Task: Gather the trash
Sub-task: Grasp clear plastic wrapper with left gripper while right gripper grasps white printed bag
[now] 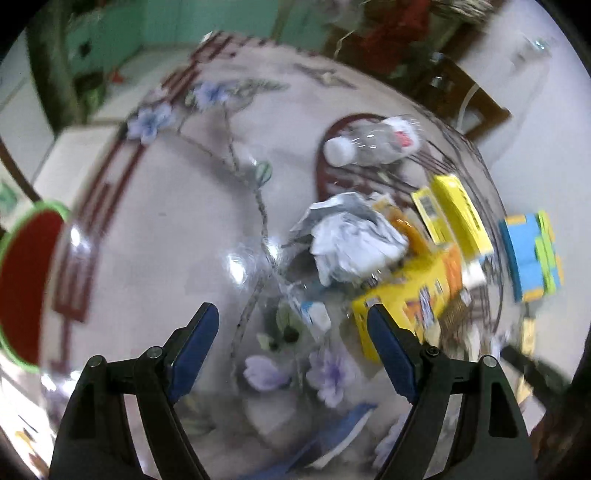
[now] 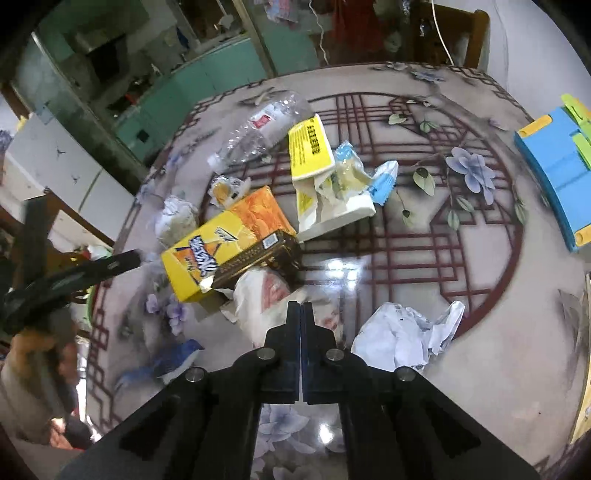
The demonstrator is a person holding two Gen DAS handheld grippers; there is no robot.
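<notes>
Round table (image 2: 480, 332) with glossy top, printed with dark red lattice and pale purple flowers. Blue plastic holder (image 2: 550, 173) with yellow and green parts near its far right edge. Beyond the table: green cabinets (image 2: 207, 81), a wooden chair (image 2: 476, 33) with a white cord (image 2: 441, 33) hanging over it.
</notes>
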